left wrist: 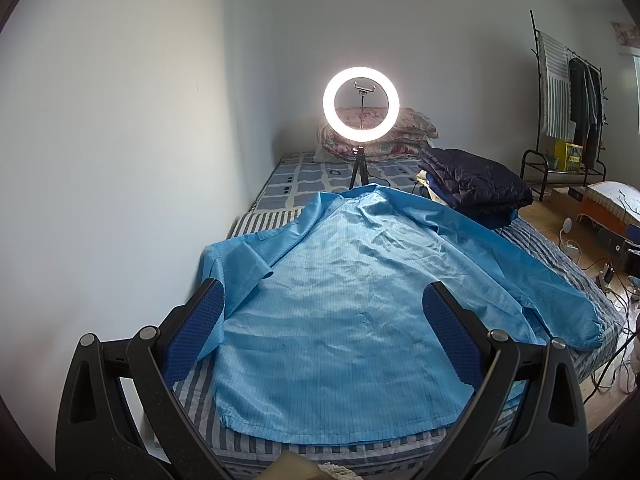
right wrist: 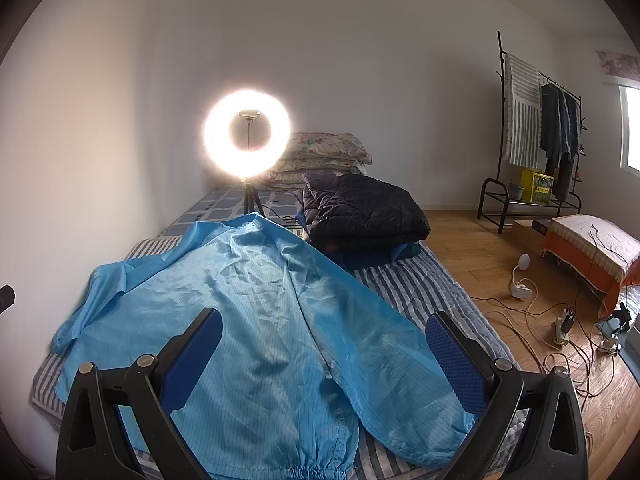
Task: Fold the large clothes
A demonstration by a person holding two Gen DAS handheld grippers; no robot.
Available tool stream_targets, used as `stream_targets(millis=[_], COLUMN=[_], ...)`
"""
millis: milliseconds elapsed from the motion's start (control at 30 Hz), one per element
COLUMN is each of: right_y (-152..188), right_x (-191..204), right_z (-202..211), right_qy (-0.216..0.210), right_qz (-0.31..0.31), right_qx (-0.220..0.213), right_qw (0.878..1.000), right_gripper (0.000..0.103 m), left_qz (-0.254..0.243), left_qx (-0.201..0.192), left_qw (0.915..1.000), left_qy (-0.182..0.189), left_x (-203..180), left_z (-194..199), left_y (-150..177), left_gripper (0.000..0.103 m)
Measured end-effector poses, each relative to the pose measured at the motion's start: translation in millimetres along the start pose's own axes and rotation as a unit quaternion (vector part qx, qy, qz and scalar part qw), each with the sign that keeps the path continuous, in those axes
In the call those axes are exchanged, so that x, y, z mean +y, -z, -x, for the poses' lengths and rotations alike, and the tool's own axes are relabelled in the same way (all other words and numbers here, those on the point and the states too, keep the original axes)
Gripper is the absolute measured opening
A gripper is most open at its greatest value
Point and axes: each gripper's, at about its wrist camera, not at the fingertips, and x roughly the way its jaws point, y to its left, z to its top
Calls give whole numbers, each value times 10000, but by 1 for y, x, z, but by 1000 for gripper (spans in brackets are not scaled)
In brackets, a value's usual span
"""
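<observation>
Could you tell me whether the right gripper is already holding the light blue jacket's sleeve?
No, the right gripper is open and empty above the light blue striped jacket spread on the bed.

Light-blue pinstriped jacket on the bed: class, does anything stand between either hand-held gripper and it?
Nothing visible does. The light-blue pinstriped jacket lies spread flat directly ahead of the open left hand-held gripper and the open right hand-held gripper.

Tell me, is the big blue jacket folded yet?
Not yet. Done: the blue jacket lies spread flat on the striped bed. In hand: nothing; the left gripper and right gripper are open above it. Left: folding both sleeves and the body.
</observation>
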Motion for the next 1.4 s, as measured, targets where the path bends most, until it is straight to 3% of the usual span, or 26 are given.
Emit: stream_targets(millis=[967, 1400], right_y=[2, 1], right_x=[2, 5], right_z=[0, 0], right_qy=[77, 446], right_qz=[34, 122], right_qx=[-35, -112], right_qw=[10000, 9989], right_gripper=[103, 103], left_qz=[-16, -22], left_qx=[-13, -18], left_qw=[10000, 10000], left_qy=[-33, -37], left_x=[8, 9], left_z=[-1, -2], left_y=[-2, 1], left_gripper=[101, 101])
